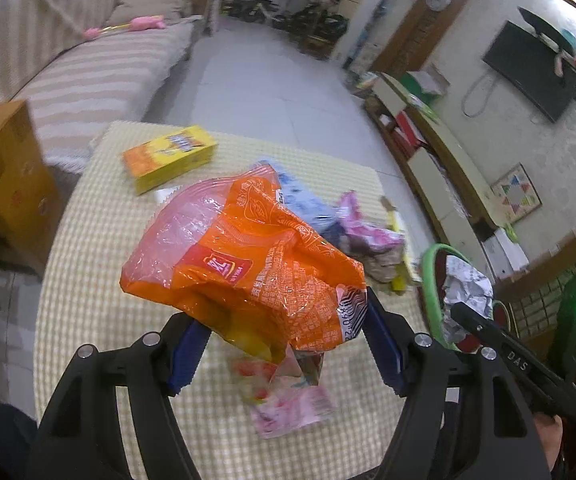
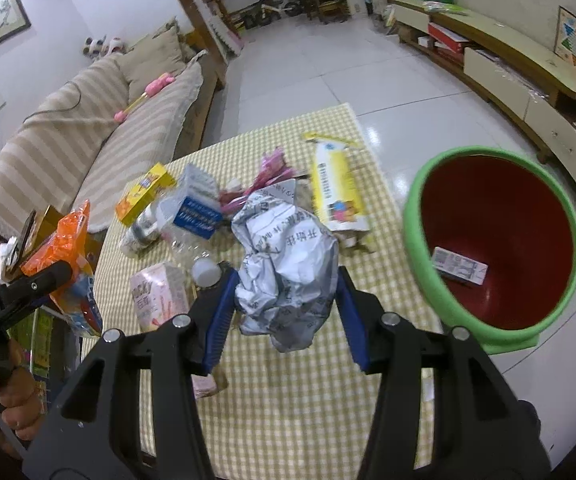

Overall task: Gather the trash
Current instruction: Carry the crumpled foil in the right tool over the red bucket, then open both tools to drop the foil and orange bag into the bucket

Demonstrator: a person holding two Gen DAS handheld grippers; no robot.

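Observation:
My left gripper (image 1: 284, 344) is shut on an orange snack bag (image 1: 248, 264) and holds it above the checked table (image 1: 100, 280). My right gripper (image 2: 284, 316) is shut on a crumpled silver-grey wrapper (image 2: 288, 256) held above the table (image 2: 288, 400). A red bin with a green rim (image 2: 495, 248) stands right of the table, with a small box (image 2: 459, 266) inside. The bin (image 1: 431, 280) and the wrapper (image 1: 467, 292) also show at the right of the left wrist view. The orange bag (image 2: 68, 248) shows at the left of the right wrist view.
On the table lie a yellow box (image 2: 146, 192), a crushed clear bottle (image 2: 184, 216), a pink packet (image 2: 160, 296), pink wrappers (image 2: 272, 172) and a long yellow carton (image 2: 337, 188). A striped sofa (image 2: 88, 140) stands behind, a TV cabinet (image 2: 507, 76) at right.

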